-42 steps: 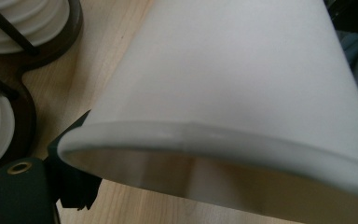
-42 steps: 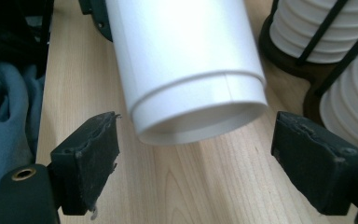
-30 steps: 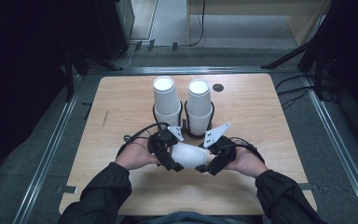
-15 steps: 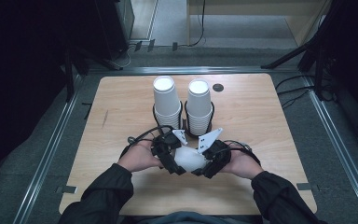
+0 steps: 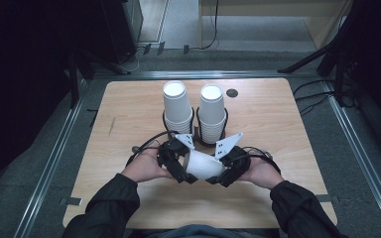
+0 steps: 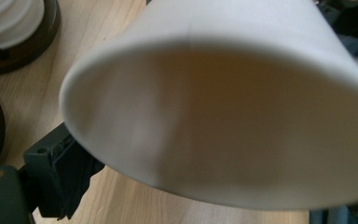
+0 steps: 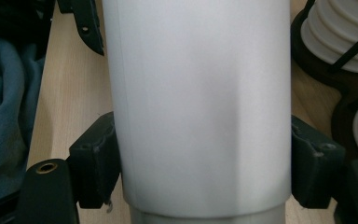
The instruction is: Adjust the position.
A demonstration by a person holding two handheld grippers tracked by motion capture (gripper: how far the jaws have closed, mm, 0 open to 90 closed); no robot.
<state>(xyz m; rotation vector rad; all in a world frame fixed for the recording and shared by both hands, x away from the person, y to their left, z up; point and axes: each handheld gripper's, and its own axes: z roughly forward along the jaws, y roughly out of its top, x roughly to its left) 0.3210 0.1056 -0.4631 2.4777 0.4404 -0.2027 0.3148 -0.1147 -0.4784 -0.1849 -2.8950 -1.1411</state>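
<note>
A white paper cup (image 5: 203, 166) lies on its side just above the table's front middle, held between both hands. My right gripper (image 5: 224, 171) is shut on it: in the right gripper view both pads (image 7: 98, 163) press the cup's wall (image 7: 196, 107), after its jaws closed in the last second. My left gripper (image 5: 182, 167) is at the cup's wide mouth (image 6: 223, 116). Its jaws have just been opening. One of its fingers (image 6: 60, 172) stands just outside the rim, and the other is hidden behind the cup.
Two tall stacks of white cups (image 5: 176, 106) (image 5: 212, 111) stand in dark ring holders right behind the grippers. The wooden table (image 5: 287, 129) has a small black hole (image 5: 232, 92) at the back. Metal rails run along both sides.
The two hands have drawn closer together around the cup. The right gripper's jaws have closed on the cup's body. The stacks have not moved.
</note>
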